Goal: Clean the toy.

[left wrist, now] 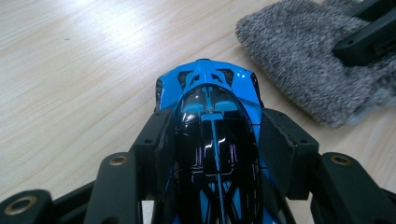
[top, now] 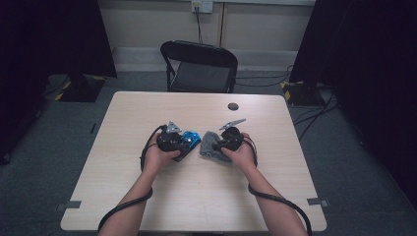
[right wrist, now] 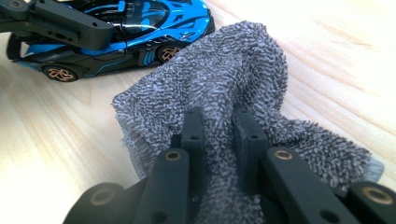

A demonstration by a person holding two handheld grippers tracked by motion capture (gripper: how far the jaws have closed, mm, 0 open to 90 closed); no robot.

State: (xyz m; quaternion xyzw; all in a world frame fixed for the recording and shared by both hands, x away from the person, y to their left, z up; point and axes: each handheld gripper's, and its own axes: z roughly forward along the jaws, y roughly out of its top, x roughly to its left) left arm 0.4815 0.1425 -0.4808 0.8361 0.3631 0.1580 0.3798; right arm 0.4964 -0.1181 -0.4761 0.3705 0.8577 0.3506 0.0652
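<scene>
A: No brand, label or writing can be read on any object we see. The left hand-held gripper point(left wrist: 212, 140) has its jaws set against both flanks of a blue and black toy car point(left wrist: 210, 93), whose nose projects beyond the jaw tips.

B: We note the right hand-held gripper point(right wrist: 223, 130) drawn narrow, its jaws pinching a raised fold of a grey terry cloth point(right wrist: 224, 79). The cloth's lower edge rests on the pale wooden counter point(right wrist: 56, 154).

A: In the high view, the car point(top: 190, 140) lies just left of the cloth point(top: 210, 143), near the middle of the counter point(top: 196, 196). We see its bronze wheels standing on the wood in the right gripper view, with the cloth just beside it; we cannot tell whether they touch.

B: A black folding chair point(top: 199, 66) stands beyond the far edge, and a small dark disc point(top: 233, 106) lies on the counter, well apart from both.
</scene>
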